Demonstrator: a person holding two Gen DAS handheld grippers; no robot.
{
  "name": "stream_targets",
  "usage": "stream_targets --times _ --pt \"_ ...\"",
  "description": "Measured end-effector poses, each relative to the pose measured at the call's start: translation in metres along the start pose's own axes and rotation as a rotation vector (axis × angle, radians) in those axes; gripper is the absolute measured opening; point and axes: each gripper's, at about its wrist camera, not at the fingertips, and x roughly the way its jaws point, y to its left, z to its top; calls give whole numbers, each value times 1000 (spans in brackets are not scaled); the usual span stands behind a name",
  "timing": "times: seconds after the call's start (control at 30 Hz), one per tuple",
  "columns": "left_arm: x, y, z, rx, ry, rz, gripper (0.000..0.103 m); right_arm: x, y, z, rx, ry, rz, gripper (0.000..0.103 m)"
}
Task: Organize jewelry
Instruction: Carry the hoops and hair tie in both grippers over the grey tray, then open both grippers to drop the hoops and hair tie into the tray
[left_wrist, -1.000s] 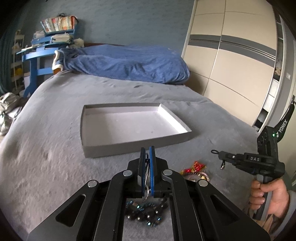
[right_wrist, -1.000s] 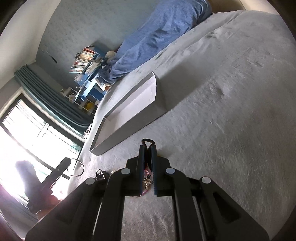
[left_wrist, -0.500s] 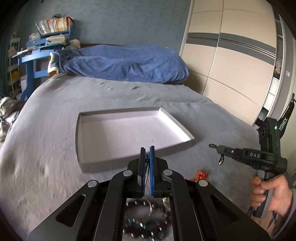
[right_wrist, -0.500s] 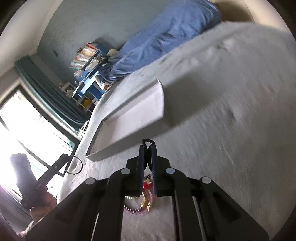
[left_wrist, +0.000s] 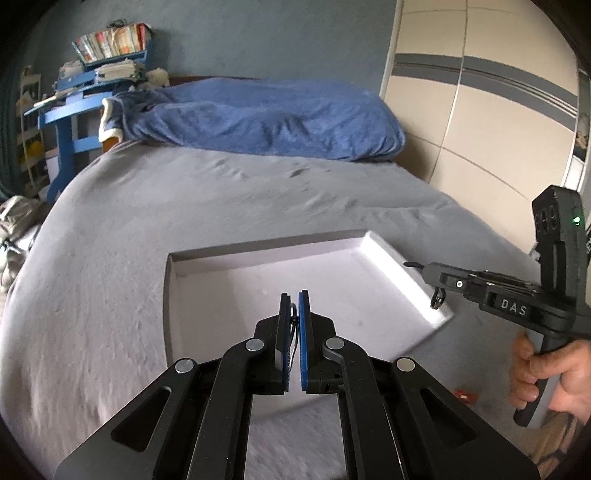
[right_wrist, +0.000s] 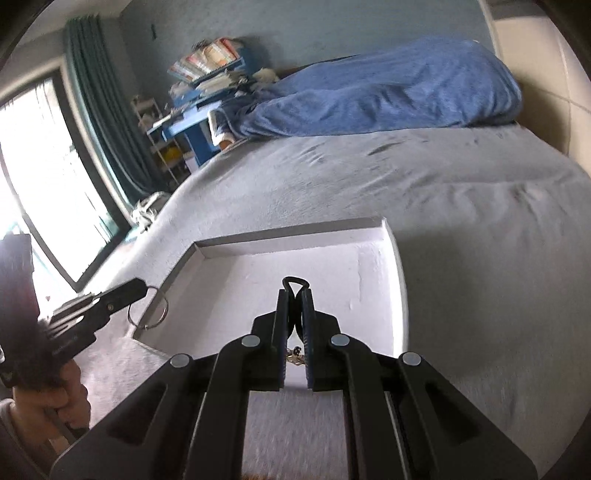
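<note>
Shallow grey tray on grey bedspread. Left gripper clamped on thin wire ring, its beads hidden. Right gripper clamped on dark loop; small gold piece below, indistinct. Both over the tray.
</note>
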Motion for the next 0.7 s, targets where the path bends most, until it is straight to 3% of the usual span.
stream_targets --times 0.2,0.37,0.43,0.53,0.6,0.7 --pt "33 10 -5 -16 66 5 5 40 -6 -2 -34 76 -40 7" --pt "45 2 -10 -2 95 1 6 49 -6 -6 -56 93 -70 9" --pt "46 -1 -11 2 95 7 26 48 -4 -7 -62 90 -71 14" --pt "40 -1 -12 -6 74 9 49 44 -6 -7 -48 77 -56 29" --pt "35 0 -11 -19 54 19 63 39 -4 -5 -50 62 -53 33" --pt "26 3 -9 -51 23 21 75 33 -4 -5 -43 43 -48 43"
